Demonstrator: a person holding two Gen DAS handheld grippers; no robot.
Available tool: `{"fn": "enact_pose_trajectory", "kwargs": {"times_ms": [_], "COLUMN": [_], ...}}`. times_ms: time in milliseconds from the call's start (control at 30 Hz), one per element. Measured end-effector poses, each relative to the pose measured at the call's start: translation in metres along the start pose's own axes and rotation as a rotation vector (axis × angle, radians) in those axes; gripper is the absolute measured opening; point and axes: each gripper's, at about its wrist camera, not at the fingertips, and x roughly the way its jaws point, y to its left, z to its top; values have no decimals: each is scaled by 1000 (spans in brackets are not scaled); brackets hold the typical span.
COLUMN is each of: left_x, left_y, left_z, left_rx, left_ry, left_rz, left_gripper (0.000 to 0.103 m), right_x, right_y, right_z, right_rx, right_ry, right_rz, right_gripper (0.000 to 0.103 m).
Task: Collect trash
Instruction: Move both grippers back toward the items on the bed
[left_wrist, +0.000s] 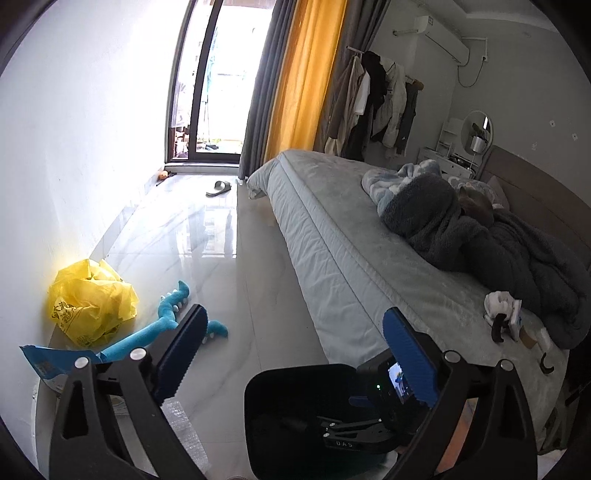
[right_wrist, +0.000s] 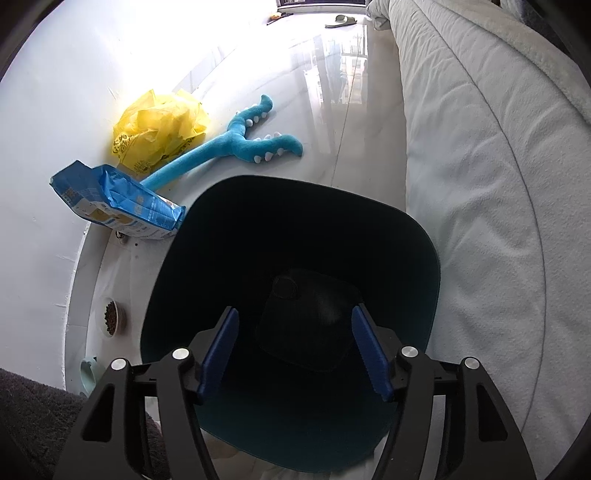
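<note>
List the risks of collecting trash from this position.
1. The yellow plastic bag touches the blue plush toy; a careless grab may take the toy too.
2. The blue pet food bag looks open-topped; tilting it could spill.
3. The right claw hangs open over the dark bin, the left claw nearby; they could collide.

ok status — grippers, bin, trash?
Left gripper open, empty. Right gripper open over the dark bin. Yellow bag on floor by wall, uncollected. Blue plush toy beside the bag.
</note>
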Motion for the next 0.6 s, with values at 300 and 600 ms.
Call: {"fn": "enact_pose_trajectory", "kwargs": {"times_ms": [300, 600], "left_x": [-24, -22], "left_y": [-17, -50], "left_z": [22, 29], "left_rx": [41, 47], "left_ry": [-52, -53], "left_rz": [4, -40], "left_gripper": [99, 99], "right_x": [-42, -120], "right_y": [6, -8], "right_z": [-9, -15], "right_rx": [-52, -88], "right_ry": [-98, -289], "right_rz": [8, -5], "right_gripper": [77, 80]}}
